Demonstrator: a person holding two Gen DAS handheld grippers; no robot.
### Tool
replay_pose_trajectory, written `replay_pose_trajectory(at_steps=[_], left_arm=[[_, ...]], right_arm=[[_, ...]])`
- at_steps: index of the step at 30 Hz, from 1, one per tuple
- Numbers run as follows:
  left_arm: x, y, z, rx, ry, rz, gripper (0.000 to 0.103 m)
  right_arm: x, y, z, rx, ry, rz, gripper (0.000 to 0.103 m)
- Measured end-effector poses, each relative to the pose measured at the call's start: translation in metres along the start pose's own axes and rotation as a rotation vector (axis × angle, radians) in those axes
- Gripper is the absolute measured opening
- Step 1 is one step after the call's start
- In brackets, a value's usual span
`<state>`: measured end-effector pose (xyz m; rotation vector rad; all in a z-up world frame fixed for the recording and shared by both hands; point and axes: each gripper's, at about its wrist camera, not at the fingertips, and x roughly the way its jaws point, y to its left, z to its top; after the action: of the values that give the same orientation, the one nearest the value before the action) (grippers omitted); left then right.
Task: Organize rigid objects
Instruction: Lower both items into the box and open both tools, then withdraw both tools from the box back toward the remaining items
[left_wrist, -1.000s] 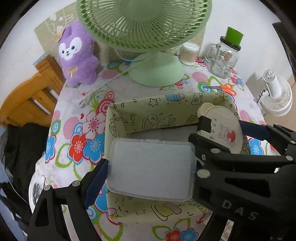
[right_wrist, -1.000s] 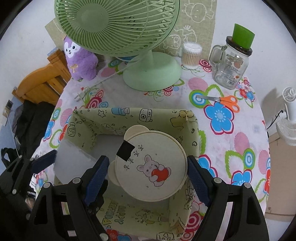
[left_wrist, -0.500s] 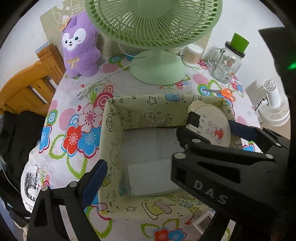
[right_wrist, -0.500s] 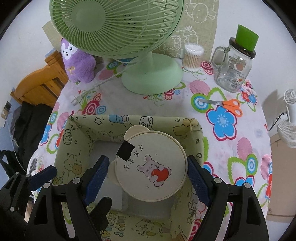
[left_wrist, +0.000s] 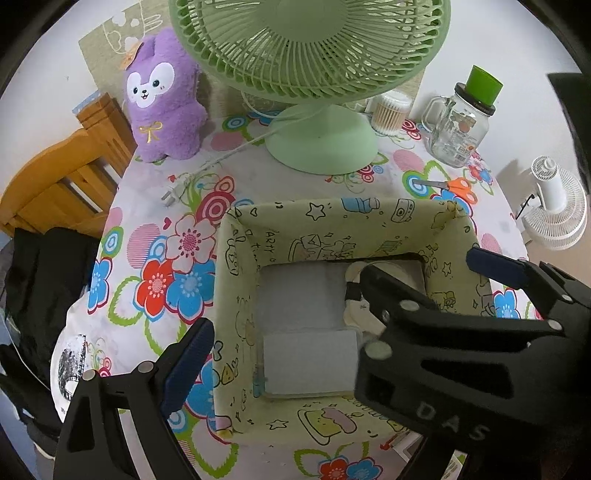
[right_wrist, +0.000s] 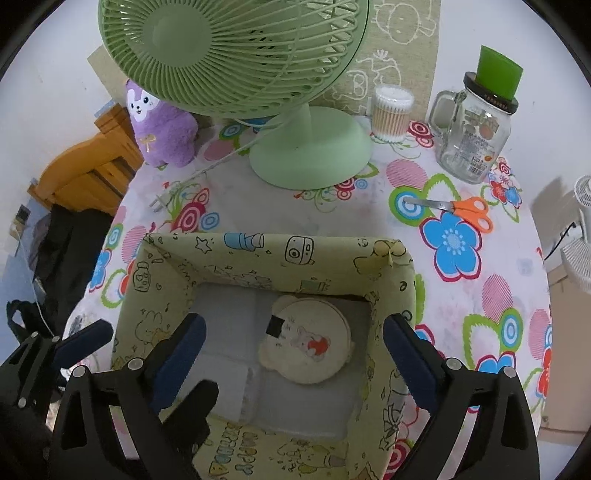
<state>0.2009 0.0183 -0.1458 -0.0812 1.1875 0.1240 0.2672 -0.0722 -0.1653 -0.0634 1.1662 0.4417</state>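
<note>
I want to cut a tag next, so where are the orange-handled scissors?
In the right wrist view, the scissors lie on the floral tablecloth beyond the fabric bin's far right corner, in front of the glass jar mug.

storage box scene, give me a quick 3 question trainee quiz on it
1. True or false: the round bear-eared case lies inside the fabric storage box.
2. Which lies outside the box? A) clear rectangular container B) orange-handled scissors C) the round case
3. Fill in: the right gripper holds ____.

Key: 1 true; 2 B; 3 nothing, its jaws have just been opening, with the case lying loose below.
</note>
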Motion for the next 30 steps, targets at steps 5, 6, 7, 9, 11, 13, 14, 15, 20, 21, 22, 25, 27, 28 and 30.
replay_pose_trajectory(at_steps=[5,6,7,9,11,13,14,15,20,21,22,25,27,28,30], left_arm=[[-0.005,-0.002,-0.001,0.012,-0.002,-0.005,0.095],[-0.006,-0.002,-0.002,0.016,-0.002,-0.005,0.095],[-0.007,-0.002,-0.003,0.020,-0.003,-0.004,0.095],[-0.009,-0.003,-0.004,0.027,-0.007,-0.001,0.095],[-0.012,-0.003,-0.005,0.031,-0.011,0.002,0.095],[-0.014,-0.004,-0.006,0.038,-0.014,0.003,0.095],[-0.016,-0.004,-0.007,0.041,-0.015,0.004,0.095],[-0.017,-0.005,-0.008,0.043,-0.017,0.004,0.095],[-0.023,-0.007,-0.012,0.048,-0.027,0.003,0.095],[-0.024,-0.007,-0.012,0.047,-0.025,0.005,0.095],[-0.025,-0.006,-0.013,0.045,-0.026,0.008,0.095],[-0.028,-0.005,-0.016,0.047,-0.031,0.011,0.095],[-0.031,-0.005,-0.019,0.047,-0.034,0.010,0.095],[-0.032,-0.005,-0.020,0.046,-0.036,0.008,0.095],[-0.035,-0.005,-0.023,0.045,-0.039,0.006,0.095]], right_arm=[[-0.010,0.002,-0.007,0.009,-0.002,-0.003,0.098],[-0.012,0.003,-0.008,0.013,-0.002,-0.005,0.098],[-0.014,0.003,-0.009,0.019,-0.001,-0.005,0.098],[-0.017,0.003,-0.011,0.026,-0.003,-0.012,0.098],[-0.022,0.003,-0.013,0.030,-0.013,-0.018,0.098],[-0.028,0.004,-0.015,0.030,-0.025,-0.024,0.098],[-0.031,0.004,-0.016,0.027,-0.029,-0.026,0.098],[-0.033,0.004,-0.017,0.025,-0.031,-0.030,0.098],[-0.044,0.006,-0.021,0.020,-0.045,-0.044,0.098],[-0.046,0.006,-0.022,0.022,-0.046,-0.043,0.098],[-0.047,0.007,-0.024,0.026,-0.047,-0.045,0.098],[-0.052,0.007,-0.028,0.036,-0.051,-0.041,0.098],[-0.056,0.008,-0.031,0.036,-0.056,-0.043,0.098],[-0.058,0.009,-0.033,0.035,-0.061,-0.046,0.098],[-0.061,0.009,-0.035,0.032,-0.066,-0.050,0.098]])
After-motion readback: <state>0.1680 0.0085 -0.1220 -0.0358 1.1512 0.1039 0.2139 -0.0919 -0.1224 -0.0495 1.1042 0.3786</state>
